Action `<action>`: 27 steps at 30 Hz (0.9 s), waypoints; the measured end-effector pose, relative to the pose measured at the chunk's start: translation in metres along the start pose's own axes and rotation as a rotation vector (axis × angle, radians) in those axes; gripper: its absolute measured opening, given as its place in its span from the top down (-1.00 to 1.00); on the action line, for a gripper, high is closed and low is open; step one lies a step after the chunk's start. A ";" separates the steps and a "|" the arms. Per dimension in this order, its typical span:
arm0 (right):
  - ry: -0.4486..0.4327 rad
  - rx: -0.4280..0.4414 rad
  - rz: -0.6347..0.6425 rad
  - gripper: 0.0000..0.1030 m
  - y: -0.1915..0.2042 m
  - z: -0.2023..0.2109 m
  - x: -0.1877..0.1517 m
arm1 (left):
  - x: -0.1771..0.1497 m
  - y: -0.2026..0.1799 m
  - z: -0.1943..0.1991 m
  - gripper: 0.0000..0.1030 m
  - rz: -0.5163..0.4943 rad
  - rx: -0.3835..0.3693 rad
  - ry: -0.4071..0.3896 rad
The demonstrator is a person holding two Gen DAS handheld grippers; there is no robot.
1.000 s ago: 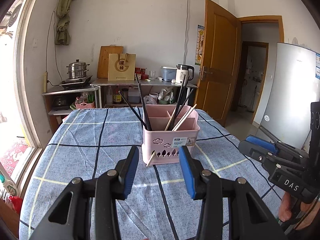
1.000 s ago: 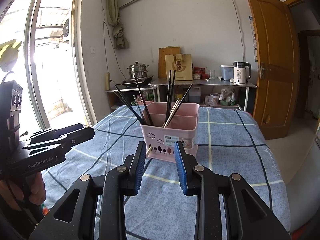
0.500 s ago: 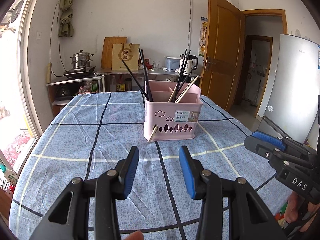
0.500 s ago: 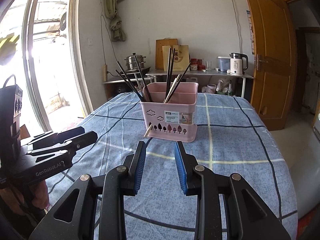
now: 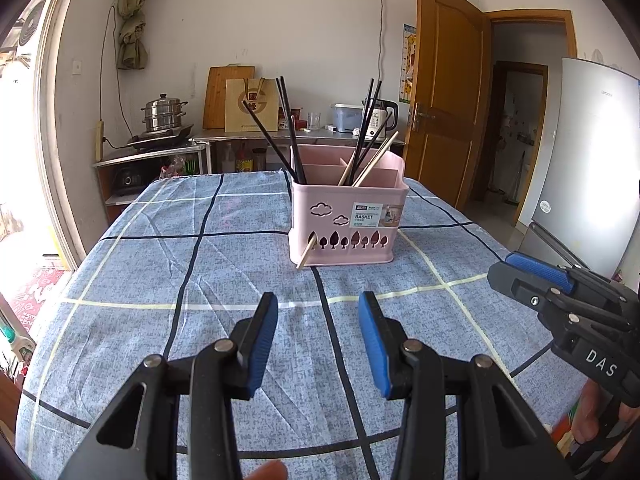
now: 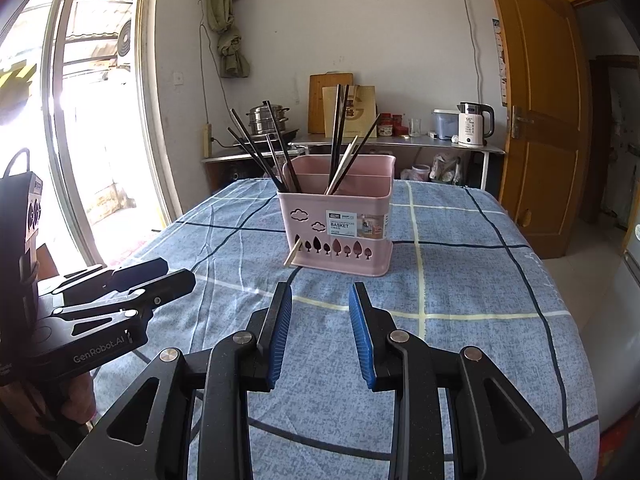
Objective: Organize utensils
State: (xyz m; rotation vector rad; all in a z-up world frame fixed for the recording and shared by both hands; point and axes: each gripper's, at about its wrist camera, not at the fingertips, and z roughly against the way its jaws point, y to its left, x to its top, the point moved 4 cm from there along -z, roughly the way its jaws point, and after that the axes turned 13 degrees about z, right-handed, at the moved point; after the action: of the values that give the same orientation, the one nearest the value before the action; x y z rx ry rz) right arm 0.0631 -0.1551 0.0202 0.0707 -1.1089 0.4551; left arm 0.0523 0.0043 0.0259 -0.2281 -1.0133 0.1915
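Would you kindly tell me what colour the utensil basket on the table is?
The basket is pale pink, with cloud and tree cut-outs; the left wrist view shows it best.

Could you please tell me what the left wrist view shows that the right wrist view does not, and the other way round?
Only the left wrist view shows the grey fridge and the dark doorway beyond the open wooden door.

Only the right wrist view shows the bright glass door to the outside.

Both show the pink basket holding black chopsticks and pale wooden ones, one wooden chopstick poking out through a cut-out, the blue checked tablecloth, the steamer pot, the kettle, and both grippers, left gripper and right gripper, open and empty.
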 end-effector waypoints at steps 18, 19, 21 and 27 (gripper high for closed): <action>0.008 0.005 0.005 0.40 0.003 -0.001 -0.001 | -0.001 -0.003 -0.001 0.15 -0.005 0.002 -0.001; 0.008 0.007 0.005 0.40 0.002 -0.001 -0.001 | -0.001 -0.003 -0.001 0.15 -0.005 0.003 -0.001; 0.010 0.008 0.006 0.40 0.002 -0.001 -0.001 | -0.002 -0.003 -0.001 0.15 -0.005 0.001 0.001; 0.011 0.010 0.008 0.40 0.002 -0.001 -0.001 | -0.002 -0.003 -0.001 0.15 -0.004 0.000 0.003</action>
State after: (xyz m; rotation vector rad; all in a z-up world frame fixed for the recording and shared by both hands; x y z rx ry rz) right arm 0.0633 -0.1537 0.0183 0.0728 -1.0967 0.4678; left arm 0.0522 0.0006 0.0246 -0.2265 -1.0105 0.1875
